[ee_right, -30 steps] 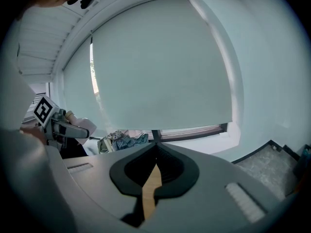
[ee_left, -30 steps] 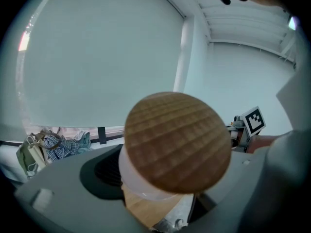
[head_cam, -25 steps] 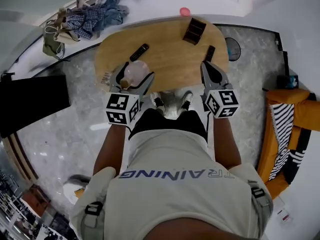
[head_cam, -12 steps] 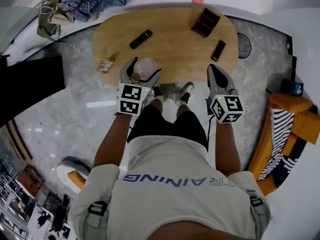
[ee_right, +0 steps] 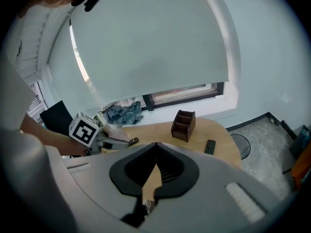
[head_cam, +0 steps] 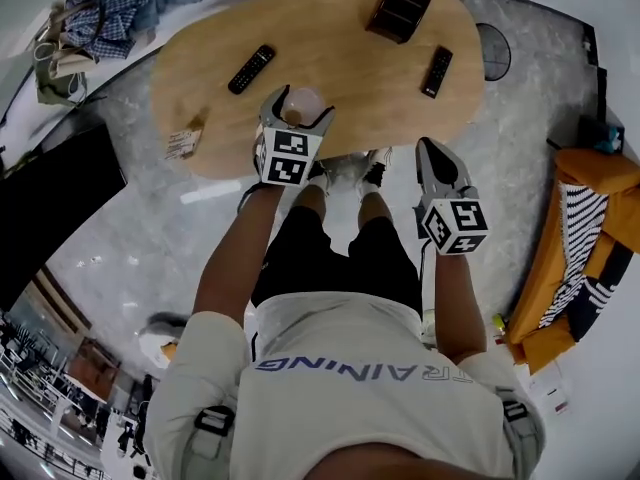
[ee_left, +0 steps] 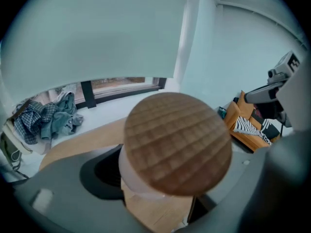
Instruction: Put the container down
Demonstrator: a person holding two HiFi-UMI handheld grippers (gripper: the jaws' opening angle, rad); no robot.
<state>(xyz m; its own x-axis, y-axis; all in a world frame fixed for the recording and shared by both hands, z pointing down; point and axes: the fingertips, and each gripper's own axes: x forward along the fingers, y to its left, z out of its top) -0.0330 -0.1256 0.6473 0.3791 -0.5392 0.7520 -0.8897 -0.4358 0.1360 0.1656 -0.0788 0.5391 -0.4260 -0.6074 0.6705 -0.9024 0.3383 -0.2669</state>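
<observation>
A clear jar with a round wooden lid [head_cam: 303, 105] sits between the jaws of my left gripper [head_cam: 298, 110], which is shut on it over the near part of the oval wooden table [head_cam: 340, 63]. Whether the jar's base touches the tabletop cannot be seen. In the left gripper view the lid [ee_left: 177, 142] fills the middle, with grey jaws on both sides and table wood below it. My right gripper [head_cam: 432, 150] hangs off the table's near right edge, over the floor. Its jaws meet at the tips [ee_right: 156, 144] with nothing between them.
On the table lie two black remotes [head_cam: 251, 68] [head_cam: 437, 71], a dark wooden organizer [head_cam: 402, 8] at the far side, and a small packet [head_cam: 184, 140] at the left edge. Clothes [head_cam: 110, 8] are piled beyond the table. An orange sofa [head_cam: 590, 238] stands right, a black panel [head_cam: 50, 208] left.
My left gripper has carried the jar forward from the table's near left edge to farther over the tabletop. The right gripper has stayed by the near right edge.
</observation>
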